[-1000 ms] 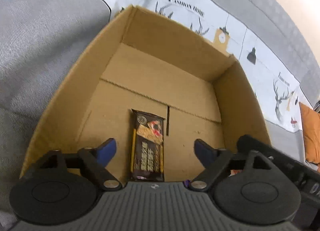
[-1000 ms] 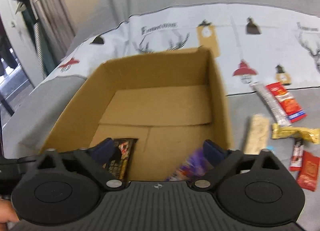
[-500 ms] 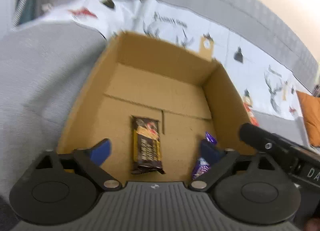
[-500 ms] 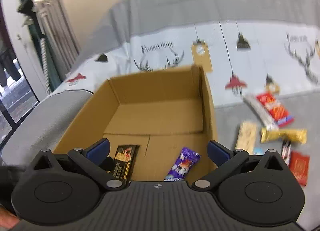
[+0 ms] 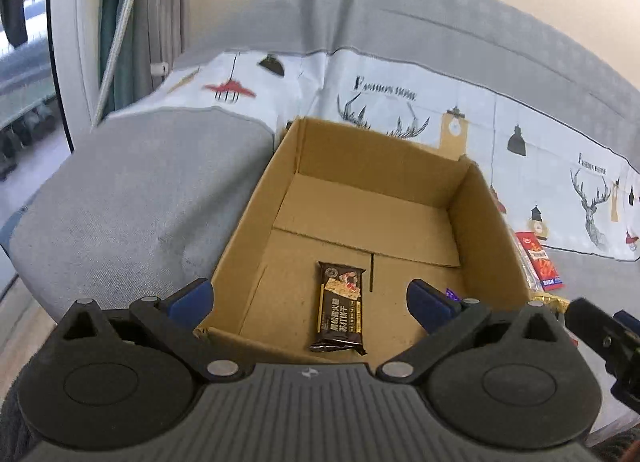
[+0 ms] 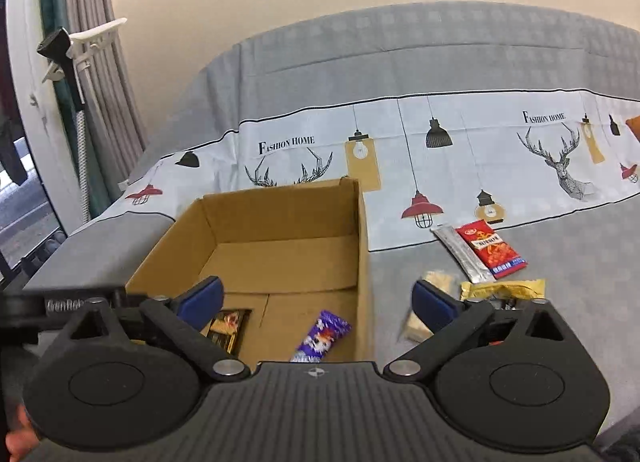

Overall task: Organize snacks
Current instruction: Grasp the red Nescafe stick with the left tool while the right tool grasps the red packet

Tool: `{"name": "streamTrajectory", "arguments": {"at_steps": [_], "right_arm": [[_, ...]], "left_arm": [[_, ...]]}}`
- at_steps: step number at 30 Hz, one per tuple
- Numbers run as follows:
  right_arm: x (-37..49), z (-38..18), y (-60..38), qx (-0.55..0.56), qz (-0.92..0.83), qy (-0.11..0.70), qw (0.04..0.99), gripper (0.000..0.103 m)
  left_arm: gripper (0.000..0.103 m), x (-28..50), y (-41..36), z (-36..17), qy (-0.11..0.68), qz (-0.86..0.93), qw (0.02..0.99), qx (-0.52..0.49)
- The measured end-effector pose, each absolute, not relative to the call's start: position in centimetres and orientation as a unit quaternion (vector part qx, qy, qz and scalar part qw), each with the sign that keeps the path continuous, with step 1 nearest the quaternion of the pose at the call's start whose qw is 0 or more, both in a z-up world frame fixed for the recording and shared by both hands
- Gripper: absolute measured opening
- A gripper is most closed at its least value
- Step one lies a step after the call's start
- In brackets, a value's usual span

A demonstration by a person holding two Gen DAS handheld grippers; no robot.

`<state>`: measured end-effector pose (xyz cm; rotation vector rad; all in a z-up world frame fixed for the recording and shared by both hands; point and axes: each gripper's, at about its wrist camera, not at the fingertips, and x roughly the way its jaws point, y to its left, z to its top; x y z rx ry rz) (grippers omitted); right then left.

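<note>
A: We're hovering over the cardboard box (image 5: 372, 222) on the sofa (image 5: 132, 198), and both claws are spread wide, nothing held. The left claw (image 5: 310, 298) looks down on the dark cracker bar (image 5: 340, 308) lying flat on the box floor.

B: And from the right claw (image 6: 316, 300) we see the purple snack (image 6: 322, 336) in there too, near the right wall. So two are in the box, and we'd call this the gap between drops.

A: Plenty left, though. Outside, just right of the box, we've got the red packet (image 6: 490, 248), the silver stick (image 6: 462, 254), the pale bar (image 6: 436, 282) and the yellow wrapper (image 6: 504, 290).

B: Next pick looks like ours on the right: swing across, come down over one flat wrapper, pinch its edges cleanly without catching a neighbour.
</note>
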<state>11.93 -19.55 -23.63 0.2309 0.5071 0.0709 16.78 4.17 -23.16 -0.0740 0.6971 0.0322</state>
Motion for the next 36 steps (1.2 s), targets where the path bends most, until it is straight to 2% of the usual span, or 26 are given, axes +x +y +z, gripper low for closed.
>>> {"name": "streamTrajectory", "arguments": {"at_steps": [4, 7, 14, 21, 22, 23, 24, 26, 29, 33, 36], "right_arm": [[9.8, -24.4, -21.6, 0.114, 0.002, 0.243, 0.963, 0.096], [8.1, -25.2, -23.2, 0.093, -0.049, 0.242, 0.965, 0.088], [5.5, -27.6, -29.1, 0.123, -0.086, 0.261, 0.954, 0.087], [5.5, -30.0, -34.3, 0.166, -0.102, 0.263, 0.945, 0.084], [5.6, -30.4, -34.9, 0.164, -0.11, 0.265, 0.944, 0.082], [5.9, -30.8, -35.5, 0.166, -0.117, 0.268, 0.942, 0.08], [6.2, -31.4, -36.2, 0.174, -0.123, 0.275, 0.938, 0.076], [7.1, -32.6, -37.8, 0.205, -0.127, 0.286, 0.927, 0.073], [8.7, -34.1, -39.6, 0.242, -0.121, 0.301, 0.914, 0.072], [11.8, -35.4, -40.5, 0.252, -0.108, 0.319, 0.908, 0.067], [13.9, -36.7, -41.1, 0.259, -0.103, 0.346, 0.896, 0.055]], "left_arm": [[0.103, 14.7, 1.8, -22.1, 0.316, -0.024, 0.949, -0.005], [0.103, 13.7, -0.5, -21.8, 0.322, -0.062, 0.945, 0.0], [0.103, 11.9, -6.9, -22.2, 0.332, -0.168, 0.928, 0.0], [0.102, 13.2, -15.4, -24.6, 0.353, -0.217, 0.907, 0.078], [0.1, 13.6, -16.5, -25.1, 0.354, -0.223, 0.904, 0.085], [0.09, 14.1, -17.6, -25.7, 0.354, -0.235, 0.9, 0.097], [0.074, 14.8, -18.7, -26.5, 0.357, -0.246, 0.894, 0.112], [0.058, 16.4, -20.5, -27.8, 0.365, -0.26, 0.884, 0.132], [0.052, 19.2, -22.4, -29.7, 0.378, -0.27, 0.877, 0.125], [0.052, 22.6, -25.3, -32.4, 0.397, -0.28, 0.863, 0.137], [0.049, 24.7, -27.5, -34.6, 0.407, -0.285, 0.853, 0.158]]}}
